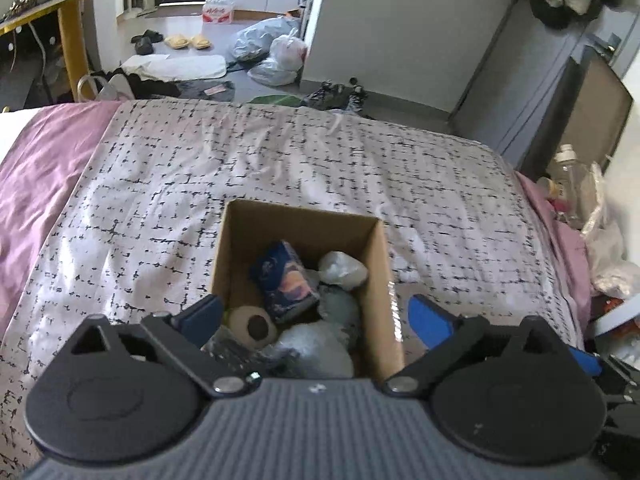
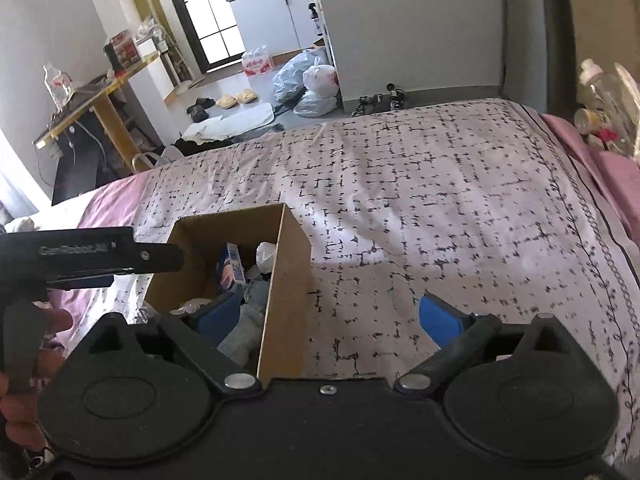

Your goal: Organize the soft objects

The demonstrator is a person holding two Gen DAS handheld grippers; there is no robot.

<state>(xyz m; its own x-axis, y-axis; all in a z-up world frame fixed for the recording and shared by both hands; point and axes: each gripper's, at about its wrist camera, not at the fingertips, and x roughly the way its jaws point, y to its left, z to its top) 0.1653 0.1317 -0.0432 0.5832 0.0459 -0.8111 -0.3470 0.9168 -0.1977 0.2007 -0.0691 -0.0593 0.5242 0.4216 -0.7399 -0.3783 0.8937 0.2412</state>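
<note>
A brown cardboard box (image 1: pixel 244 236) stands open on the patterned bedspread (image 1: pixel 280 160). It holds a blue tissue pack (image 1: pixel 286 280), a white crumpled bag (image 1: pixel 342 269), a toilet paper roll (image 1: pixel 253 326), grey soft items (image 1: pixel 340 308) and a white bundle (image 1: pixel 316 350). My left gripper (image 1: pixel 314 316) is open and empty, its blue fingers straddling the box's near part. The box (image 2: pixel 290 256) also shows in the right wrist view. My right gripper (image 2: pixel 330 316) is open and empty, straddling the box's right wall. The left gripper's body (image 2: pixel 92 258) shows at left.
The bed has pink sheets (image 1: pixel 36 160) at its left edge. Beyond the bed, the floor carries plastic bags (image 1: pixel 276 50), slippers (image 1: pixel 188 42), a mat (image 1: pixel 176 66) and shoes (image 1: pixel 336 94). A yellow table (image 2: pixel 100 96) stands left. Bottles and clutter (image 2: pixel 604 100) sit right.
</note>
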